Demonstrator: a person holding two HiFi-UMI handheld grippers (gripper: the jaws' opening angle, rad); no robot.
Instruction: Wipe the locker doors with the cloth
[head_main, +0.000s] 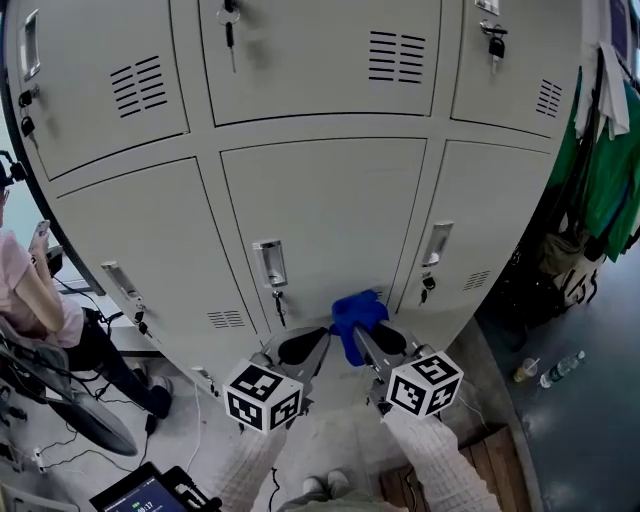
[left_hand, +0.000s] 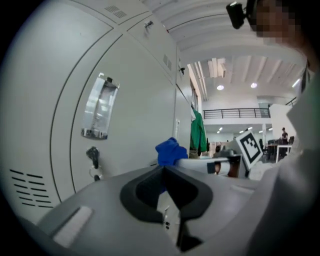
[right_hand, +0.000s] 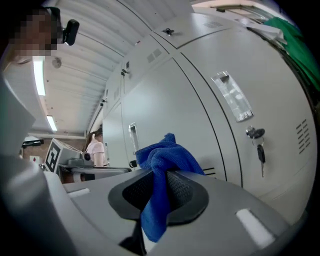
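Observation:
A grey bank of lockers fills the head view, and the lower middle door (head_main: 320, 200) has a recessed handle (head_main: 269, 263) with a key (head_main: 279, 305) under it. My right gripper (head_main: 364, 336) is shut on a bunched blue cloth (head_main: 357, 314), which sits near the bottom of that door. In the right gripper view the cloth (right_hand: 162, 155) hangs between the dark pads (right_hand: 186, 190). My left gripper (head_main: 300, 347) hovers just left of it, jaws closed with nothing between them. From the left gripper view the cloth (left_hand: 169, 151) shows beyond the pads (left_hand: 145, 192).
A seated person (head_main: 30, 300) is at the far left beside a wheel and floor cables. Green clothes (head_main: 605, 170) hang to the right of the lockers. Bottles (head_main: 560, 368) stand on the dark floor at the right. A tablet (head_main: 140, 495) lies at the bottom left.

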